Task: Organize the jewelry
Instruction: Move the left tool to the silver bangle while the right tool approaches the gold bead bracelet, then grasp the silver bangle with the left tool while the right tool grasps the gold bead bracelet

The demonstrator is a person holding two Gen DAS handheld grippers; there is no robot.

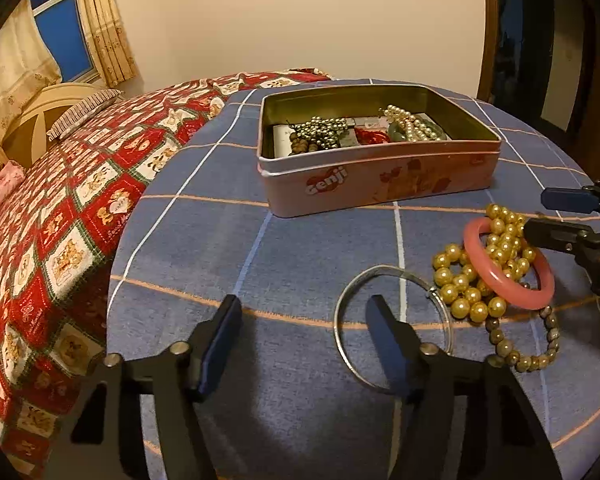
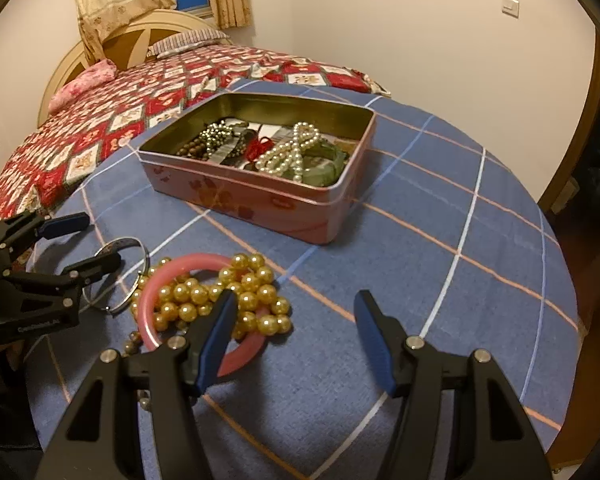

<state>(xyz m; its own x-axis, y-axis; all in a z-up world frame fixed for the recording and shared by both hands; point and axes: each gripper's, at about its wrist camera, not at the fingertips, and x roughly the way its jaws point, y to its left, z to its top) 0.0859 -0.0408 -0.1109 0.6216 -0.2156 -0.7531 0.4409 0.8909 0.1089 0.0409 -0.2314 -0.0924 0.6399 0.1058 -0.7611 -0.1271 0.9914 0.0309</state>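
**Claws poised over the loose jewelry**

Here, going left to right, the left claw (image 1: pixel 300 344) hangs with its jaws apart, one finger inside the silver bangle (image 1: pixel 394 322), nothing clamped. Just beside the bangle lie the gold bead strand (image 1: pixel 466 284), the pink bangle (image 1: pixel 508 264) and a brown bead bracelet (image 1: pixel 520 344), heaped on the blue checked bench (image 1: pixel 300 248). The right claw (image 2: pixel 296 340) is also apart, its left finger over the pink bangle. The step looks like picking; next, each claw must close on one piece and carry it to the tin (image 1: pixel 380 184) beyond. The tangled beads could drag along.
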